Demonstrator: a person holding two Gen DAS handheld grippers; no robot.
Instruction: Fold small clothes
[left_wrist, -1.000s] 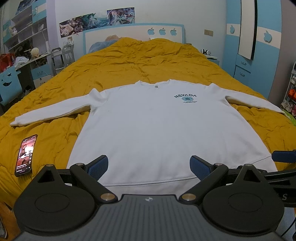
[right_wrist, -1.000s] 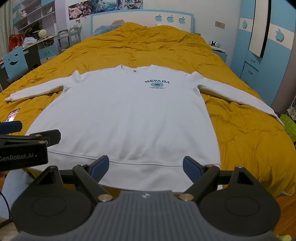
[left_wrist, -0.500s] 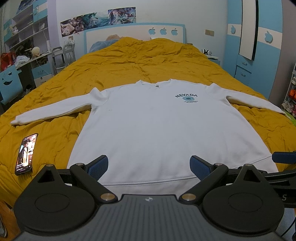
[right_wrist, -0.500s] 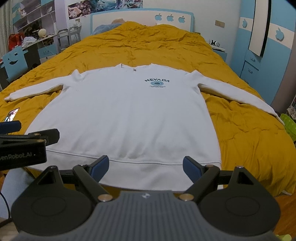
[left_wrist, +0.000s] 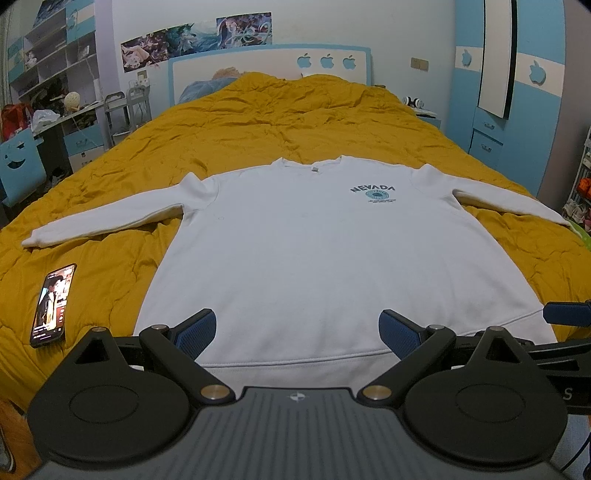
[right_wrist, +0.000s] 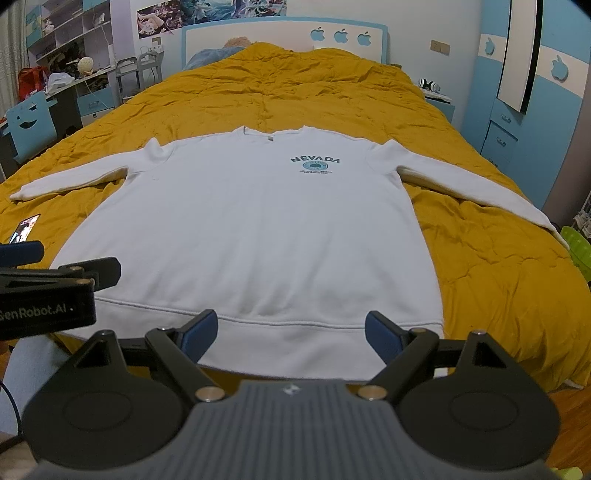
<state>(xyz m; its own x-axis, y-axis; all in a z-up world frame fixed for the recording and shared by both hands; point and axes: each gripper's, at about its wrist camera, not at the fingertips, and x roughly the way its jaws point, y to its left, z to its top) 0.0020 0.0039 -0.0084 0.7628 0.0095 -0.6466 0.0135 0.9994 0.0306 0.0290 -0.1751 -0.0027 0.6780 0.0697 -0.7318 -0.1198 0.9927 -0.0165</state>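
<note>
White long-sleeved NEVADA sweatshirt (left_wrist: 306, 251) laid flat, unfolded, on the mustard-yellow quilted bed (left_wrist: 280, 122).

Long axis runs away from both tools, hem nearest, sleeves spread sideways. Left gripper (left_wrist: 298, 328) and right gripper (right_wrist: 291, 334) hover at the hem, jaws wide apart, holding nothing. Black phone (left_wrist: 53, 304) lies well left, nearer the left gripper.

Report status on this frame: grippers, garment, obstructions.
Left gripper open, right gripper open, both empty at the hem. Sweatshirt flat on bed, sleeves spread, unfolded. Phone on bed, clear of sweatshirt.
</note>
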